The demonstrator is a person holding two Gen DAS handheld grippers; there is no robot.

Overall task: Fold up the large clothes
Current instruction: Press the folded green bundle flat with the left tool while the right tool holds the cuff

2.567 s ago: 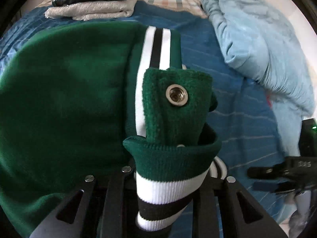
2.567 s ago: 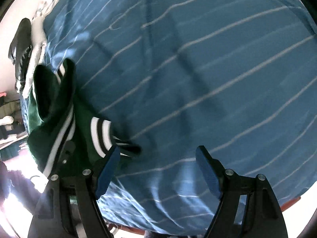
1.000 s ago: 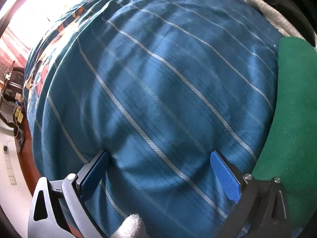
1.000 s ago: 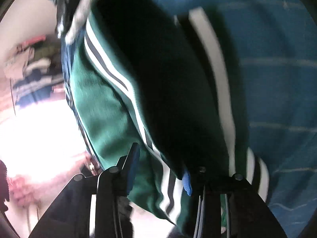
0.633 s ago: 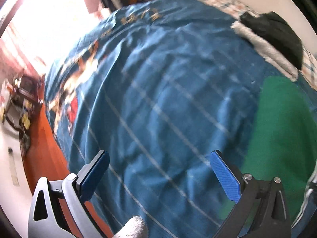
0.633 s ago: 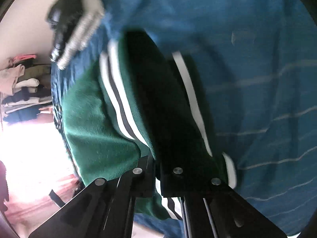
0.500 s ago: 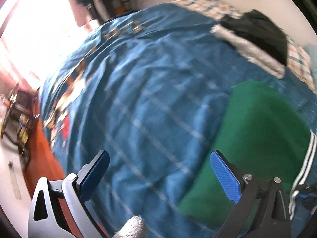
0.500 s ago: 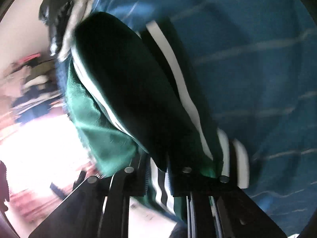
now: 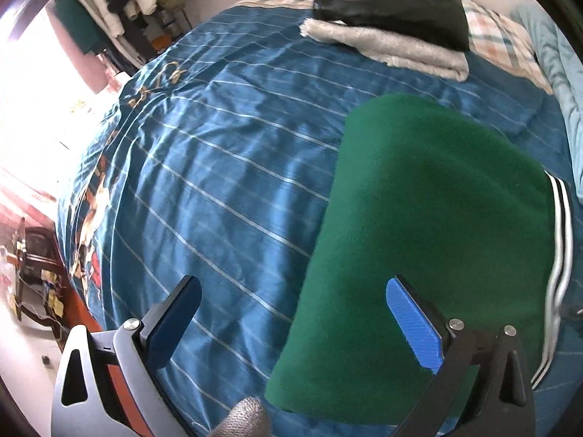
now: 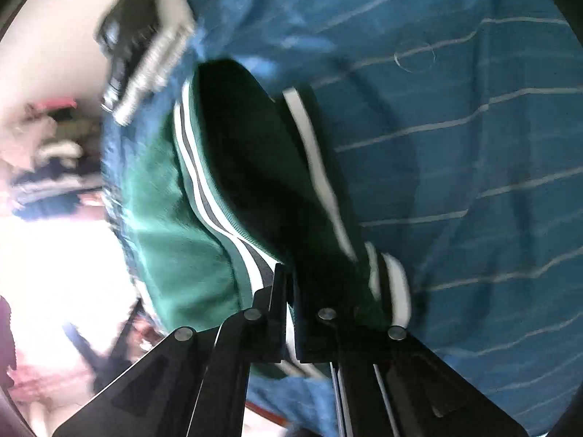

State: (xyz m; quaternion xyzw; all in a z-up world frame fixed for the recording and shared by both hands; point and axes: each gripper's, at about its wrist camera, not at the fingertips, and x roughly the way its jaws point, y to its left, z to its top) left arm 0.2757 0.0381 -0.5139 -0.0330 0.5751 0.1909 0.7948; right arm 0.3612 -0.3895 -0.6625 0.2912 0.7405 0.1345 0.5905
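A green fleece jacket (image 9: 433,240) with white and black striped trim lies folded on the blue striped bedspread (image 9: 218,182). My left gripper (image 9: 291,313) hovers open above the jacket's left edge, with nothing between its blue pads. In the right wrist view the jacket (image 10: 255,189) hangs partly lifted, its striped hem running into my right gripper (image 10: 289,284). That gripper is shut on the jacket's hem, and the pads are hidden by the cloth.
A folded grey fleece (image 9: 386,51) with a black garment (image 9: 393,11) on top sits at the far side of the bed, by a plaid pillow (image 9: 499,40). A light blue blanket (image 9: 561,73) lies at the right. Clothes hang at the far left (image 9: 120,18). The bed's wooden edge (image 9: 76,309) is near left.
My left gripper, empty and open, has risen and swung back from the bedspread over the green jacket. My right gripper closed on the striped hem and lifted it a little.
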